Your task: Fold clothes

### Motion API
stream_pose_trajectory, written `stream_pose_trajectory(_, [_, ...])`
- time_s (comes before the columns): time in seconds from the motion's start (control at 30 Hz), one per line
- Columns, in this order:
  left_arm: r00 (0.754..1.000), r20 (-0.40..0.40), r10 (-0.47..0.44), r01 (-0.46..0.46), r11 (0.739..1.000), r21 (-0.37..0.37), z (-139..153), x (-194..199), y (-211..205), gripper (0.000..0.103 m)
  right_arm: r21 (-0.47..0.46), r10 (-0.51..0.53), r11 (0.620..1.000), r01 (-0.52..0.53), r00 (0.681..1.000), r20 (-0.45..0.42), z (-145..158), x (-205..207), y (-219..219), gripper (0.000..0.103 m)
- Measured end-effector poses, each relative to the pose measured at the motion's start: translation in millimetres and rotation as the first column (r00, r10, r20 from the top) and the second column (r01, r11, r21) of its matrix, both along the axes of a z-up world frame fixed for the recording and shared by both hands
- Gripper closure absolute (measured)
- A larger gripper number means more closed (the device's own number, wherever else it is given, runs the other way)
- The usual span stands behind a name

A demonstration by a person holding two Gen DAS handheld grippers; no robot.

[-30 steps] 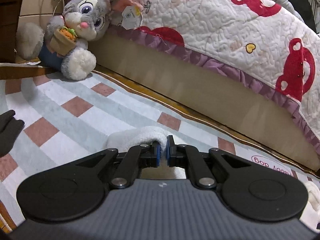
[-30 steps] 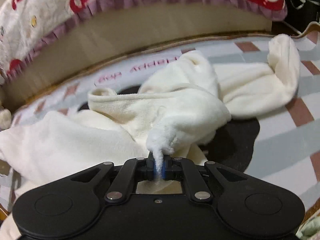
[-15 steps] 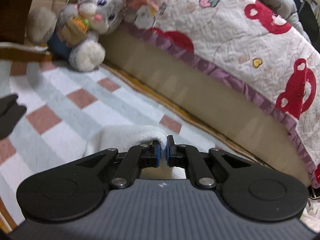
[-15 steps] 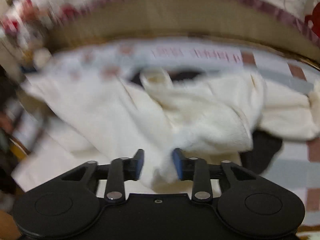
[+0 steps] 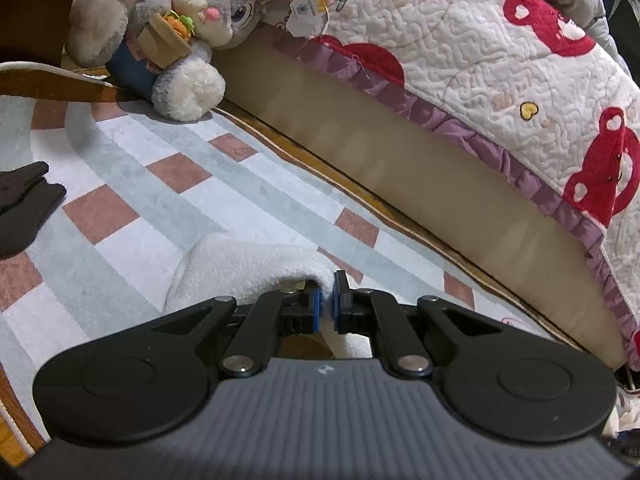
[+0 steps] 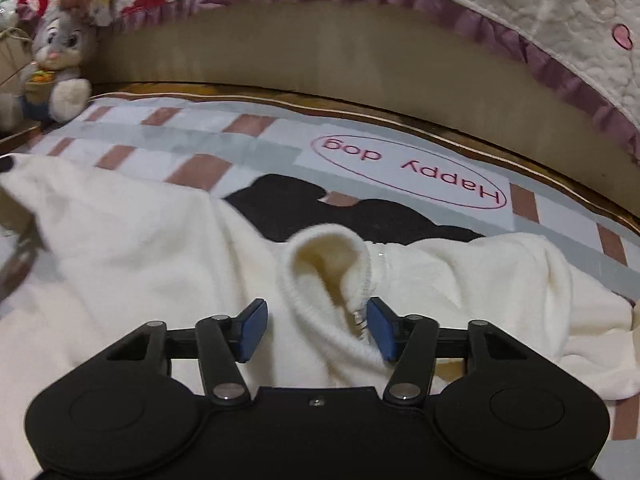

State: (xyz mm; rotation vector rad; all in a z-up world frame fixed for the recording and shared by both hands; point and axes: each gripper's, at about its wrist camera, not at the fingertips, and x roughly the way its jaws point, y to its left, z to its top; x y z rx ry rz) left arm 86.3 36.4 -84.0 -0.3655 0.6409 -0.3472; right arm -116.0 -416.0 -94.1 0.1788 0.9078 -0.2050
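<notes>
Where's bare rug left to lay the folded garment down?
Free: checked rug between plush bunny, bed base and cream garment; also the strip around the Happy dog label, below the bed. Crowded: near rug, covered by the garment; a dark item sits at the left wrist view's left edge.

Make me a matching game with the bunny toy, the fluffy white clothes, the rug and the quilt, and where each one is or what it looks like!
Things:
1. plush bunny
2. cream fleece garment
3. rug
4. quilt

Descriptions:
A. spread over the rug, one edge pinched in the left gripper
B. says "Happy dog" in a pink oval
C. white with red bears and a purple frill
D. sitting at the foot of the bed, holding a small basket

Pairs: 1-D, 2-A, 3-B, 4-C
</notes>
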Motion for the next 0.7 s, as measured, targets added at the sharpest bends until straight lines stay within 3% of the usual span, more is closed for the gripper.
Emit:
stream_pose_trajectory(0.1, [1.0, 0.021, -0.018, 0.018, 1.0, 0.011, 5.7, 7.6, -1.0, 0.098, 0.133, -0.06, 0.99, 0.041, 0.988, 0.142, 21.9, -4.0, -23.8, 0.091])
stream_pose_trajectory(0.17, [0.999, 0.05, -0.023, 0.023, 1.0, 0.004, 16.5, 14.1, -0.9, 0.098, 0.098, -0.052, 0.995, 0.029, 0.969, 0.24, 59.0, -5.4, -35.4, 0.092])
stream_pose_trajectory(0.27, [0.993, 0.115, -0.002, 0.006, 0.999, -0.035, 40.7, 23.4, 2.0, 0.098, -0.001, -0.034, 0.999, 0.036, 0.948, 0.317, 119.7, 1.3, -50.4, 0.092])
stream_pose_trajectory(0.4, [0.964, 0.255, 0.07, -0.023, 0.983, -0.182, 75.6, 15.3, 19.3, 0.098, -0.012, -0.041, 0.999, 0.05, 0.912, 0.408, 179.1, 12.7, -73.7, 0.092])
stream_pose_trajectory(0.47, [0.95, 0.296, 0.095, -0.034, 0.978, -0.204, 83.6, 6.8, 23.9, 0.098, 0.025, -0.076, 0.997, 0.072, 0.904, 0.421, 180.6, 21.3, -84.5, 0.092])
stream_pose_trajectory(0.57, [0.944, 0.32, 0.082, -0.024, 0.983, -0.18, 94.4, 10.5, 24.9, 0.098, 0.056, -0.104, 0.994, 0.089, 0.911, 0.398, 166.9, 41.3, -97.1, 0.092])
stream_pose_trajectory(0.7, [0.937, 0.328, 0.119, -0.06, 0.981, -0.184, 113.9, 35.9, 33.3, 0.098, 0.078, -0.05, 0.997, 0.02, 0.911, 0.41, 161.6, 93.3, -100.7, 0.092])
